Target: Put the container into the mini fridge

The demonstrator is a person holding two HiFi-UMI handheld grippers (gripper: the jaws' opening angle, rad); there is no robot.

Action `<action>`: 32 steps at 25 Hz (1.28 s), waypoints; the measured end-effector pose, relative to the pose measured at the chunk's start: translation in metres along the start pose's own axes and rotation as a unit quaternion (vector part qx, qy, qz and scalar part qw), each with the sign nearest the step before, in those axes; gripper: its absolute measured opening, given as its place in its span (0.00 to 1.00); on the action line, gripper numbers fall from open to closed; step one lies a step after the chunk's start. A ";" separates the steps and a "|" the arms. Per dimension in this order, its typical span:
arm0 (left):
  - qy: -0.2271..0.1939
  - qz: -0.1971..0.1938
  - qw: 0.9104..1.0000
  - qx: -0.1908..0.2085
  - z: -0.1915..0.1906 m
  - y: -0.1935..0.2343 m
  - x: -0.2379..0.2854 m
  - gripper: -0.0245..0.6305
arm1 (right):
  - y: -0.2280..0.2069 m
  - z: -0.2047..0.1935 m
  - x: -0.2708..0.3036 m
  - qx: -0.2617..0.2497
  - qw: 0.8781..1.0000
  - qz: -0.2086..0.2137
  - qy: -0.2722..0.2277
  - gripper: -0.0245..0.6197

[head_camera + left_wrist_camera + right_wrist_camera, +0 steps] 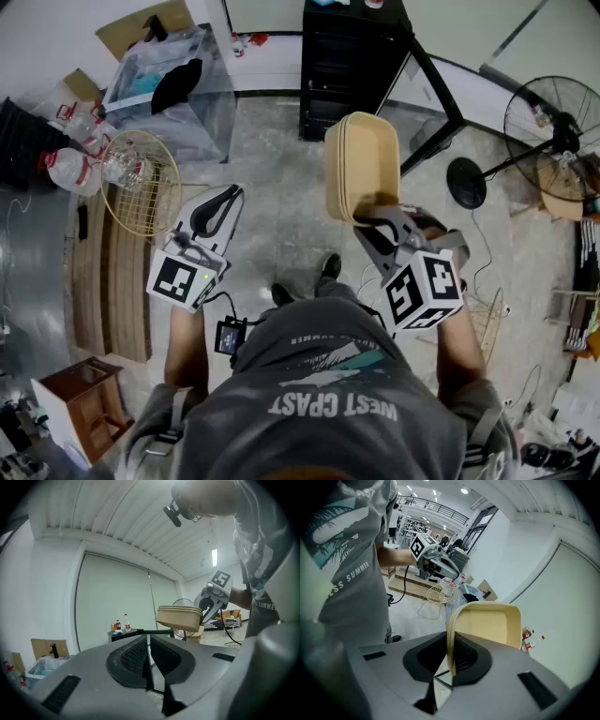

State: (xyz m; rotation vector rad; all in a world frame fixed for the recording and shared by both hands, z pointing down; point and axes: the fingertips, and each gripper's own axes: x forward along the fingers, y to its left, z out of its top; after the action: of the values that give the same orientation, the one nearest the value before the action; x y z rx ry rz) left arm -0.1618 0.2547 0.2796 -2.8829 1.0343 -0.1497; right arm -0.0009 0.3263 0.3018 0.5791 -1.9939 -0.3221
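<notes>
Since the container (pixel 364 164) is a wide, shallow beige tub with no handle, the right hand-held gripper (pixel 375 223) takes it by the rim. In the right gripper view the jaws are clamped on that thin edge, which runs straight down between the pads. Gripped this way the tub hangs on its side, open face turned sideways, at the centre of the head view in front of the person's chest. It is clear of the floor. Such a narrow bite looks likely to let it swing or slip if moved sharply.

The left hand-held gripper (pixel 220 202), lower left of centre, has its jaws together with nothing between them. It is probably kept free to deal with a door.

Beyond both lies bare grey floor. At the left of the frame a wire basket (pixel 141 183) rests on wooden boards, and a clear plastic bin (pixel 173 89) stands in the upper left.

At the top centre stands a black cabinet (pixel 352 66), which I take to be the mini fridge, with bottles (pixel 126 622) on its top in the left gripper view. Its front appears closed, and the tub is well apart from it, so carrying and opening remain. A standing fan (pixel 553 122) sits at the far right.
</notes>
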 end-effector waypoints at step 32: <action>0.051 0.038 0.998 0.025 0.003 0.004 0.156 0.09 | -0.112 -0.111 0.045 0.017 0.997 0.040 -0.066 0.11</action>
State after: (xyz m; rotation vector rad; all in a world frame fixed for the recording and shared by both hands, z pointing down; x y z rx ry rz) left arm -0.0442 0.1529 0.2865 -2.8133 1.1372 -0.3158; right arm 0.1084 0.2093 0.3370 0.5085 -2.1470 -0.2851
